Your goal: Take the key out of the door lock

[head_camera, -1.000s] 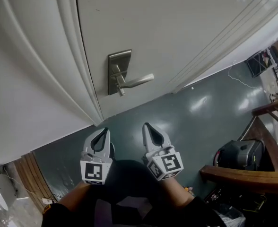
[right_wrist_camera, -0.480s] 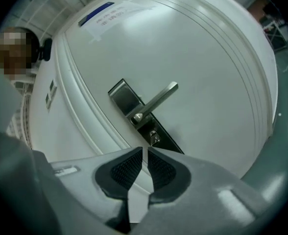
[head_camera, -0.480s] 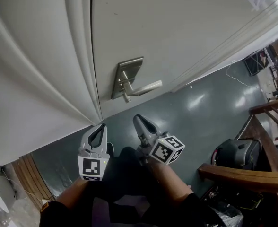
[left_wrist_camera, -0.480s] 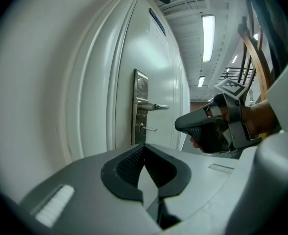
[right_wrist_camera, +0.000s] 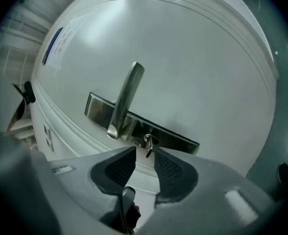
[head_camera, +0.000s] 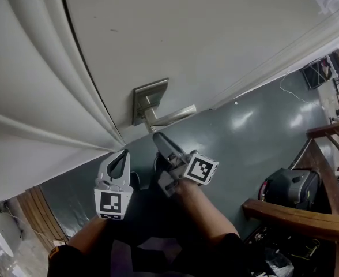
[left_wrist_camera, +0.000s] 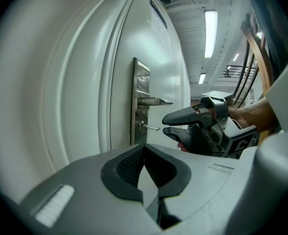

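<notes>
A small metal key point(right_wrist_camera: 148, 145) sticks out of the lock in the brushed steel plate point(head_camera: 149, 98) on the white door, just under the lever handle point(head_camera: 176, 115). My right gripper point(right_wrist_camera: 145, 153) lies rolled on its side and points at the lock. Its jaws have just been opening and stand open, with the key point(left_wrist_camera: 151, 127) right at the gap between the tips and no pad pressing on it. In the left gripper view, the right gripper point(left_wrist_camera: 164, 124) sits a little short of the key. My left gripper point(head_camera: 123, 154) hangs lower left, shut and empty.
The white door frame mouldings point(head_camera: 37, 91) run along the left. Below lies a dark green floor point(head_camera: 250, 126). A black bag point(head_camera: 287, 188) and a wooden railing point(head_camera: 299, 212) stand at the right, away from the door.
The right gripper has rolled onto its side, moved up to the lock and opened its jaws. The left gripper has barely shifted.
</notes>
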{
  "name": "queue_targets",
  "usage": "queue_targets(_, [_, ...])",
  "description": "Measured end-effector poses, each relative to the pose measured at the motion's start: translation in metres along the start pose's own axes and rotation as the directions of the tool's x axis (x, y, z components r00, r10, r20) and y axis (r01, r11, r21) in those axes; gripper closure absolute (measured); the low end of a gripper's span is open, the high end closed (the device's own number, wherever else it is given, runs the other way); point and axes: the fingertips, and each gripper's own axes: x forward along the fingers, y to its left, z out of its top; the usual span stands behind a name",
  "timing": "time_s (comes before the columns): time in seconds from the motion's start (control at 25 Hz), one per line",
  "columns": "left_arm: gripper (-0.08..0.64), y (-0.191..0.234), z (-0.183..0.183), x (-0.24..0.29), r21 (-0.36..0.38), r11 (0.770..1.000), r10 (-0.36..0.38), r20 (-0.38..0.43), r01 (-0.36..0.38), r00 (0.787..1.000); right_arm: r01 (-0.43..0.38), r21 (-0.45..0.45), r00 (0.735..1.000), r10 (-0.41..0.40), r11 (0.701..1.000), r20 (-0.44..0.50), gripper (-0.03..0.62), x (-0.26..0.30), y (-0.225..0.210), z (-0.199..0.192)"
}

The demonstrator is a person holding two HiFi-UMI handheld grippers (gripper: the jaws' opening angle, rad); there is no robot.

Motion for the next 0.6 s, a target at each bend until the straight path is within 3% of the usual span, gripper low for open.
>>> queue_targets(0.16, [0.545, 0.001, 0.005, 0.010, -0.017, 1.000, 0.019, 0.001, -0.019, 1.000, -0.046, 0.093, 0.999, 0.048, 0.995, -0.015, 0.491, 0.013, -0.005, 0.007])
queue_targets(0.6, [0.545, 0.009, 0.008, 0.024, -0.016, 0.997, 0.069, -0.024, -0.069, 0.997, -0.131, 0.218, 0.986, 0.150, 0.967, -0.074, 0.499, 0.038, -0.007, 0.004])
